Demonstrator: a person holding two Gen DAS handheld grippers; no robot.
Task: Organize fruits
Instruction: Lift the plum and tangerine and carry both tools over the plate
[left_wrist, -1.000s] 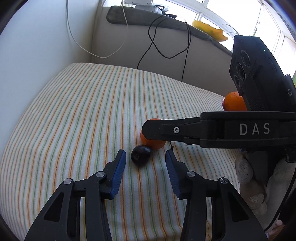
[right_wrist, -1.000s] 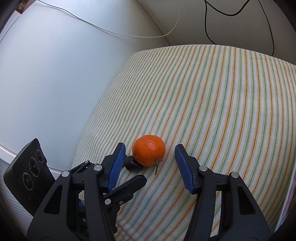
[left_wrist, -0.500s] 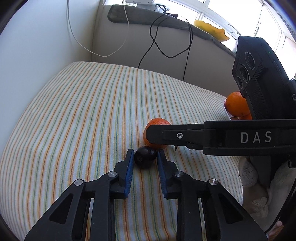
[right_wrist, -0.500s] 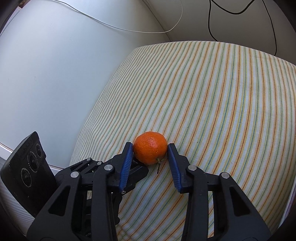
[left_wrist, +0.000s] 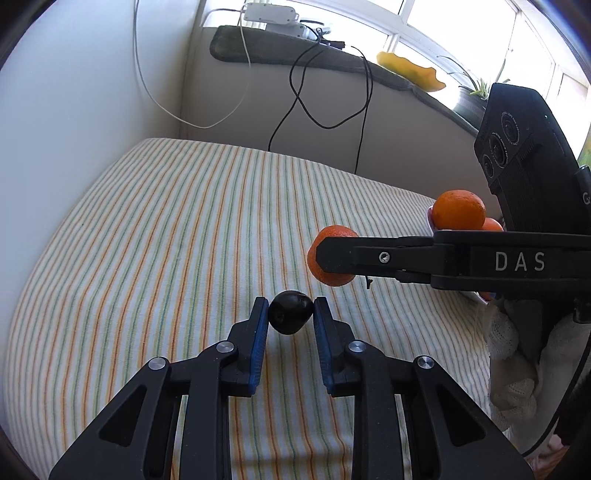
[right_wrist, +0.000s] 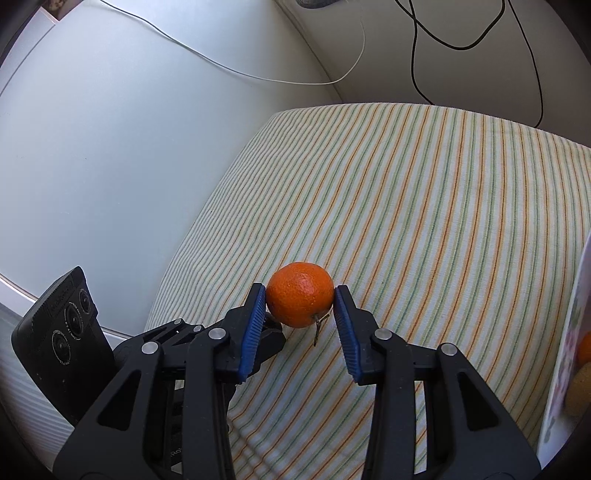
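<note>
Both fruits now clamped: left gripper (left_wrist: 288, 314) fingers on plum (left_wrist: 289, 311), right gripper (right_wrist: 300, 303) on mandarin (right_wrist: 300, 303), above striped cloth (left_wrist: 155, 236).

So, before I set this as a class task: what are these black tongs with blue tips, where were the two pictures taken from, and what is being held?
There is no robot here. A person holds a hand tool in each hand, each ending in a two-fingered claw, with a camera looking along its fingers. One picture comes from the left tool, one from the right. The left claw is shut on a small dark fruit. The right claw is shut on a mandarin; in the left picture it crosses sideways, marked DAS. Below lies a striped cloth. At the right, more oranges sit in a dish, mostly hidden.
</note>
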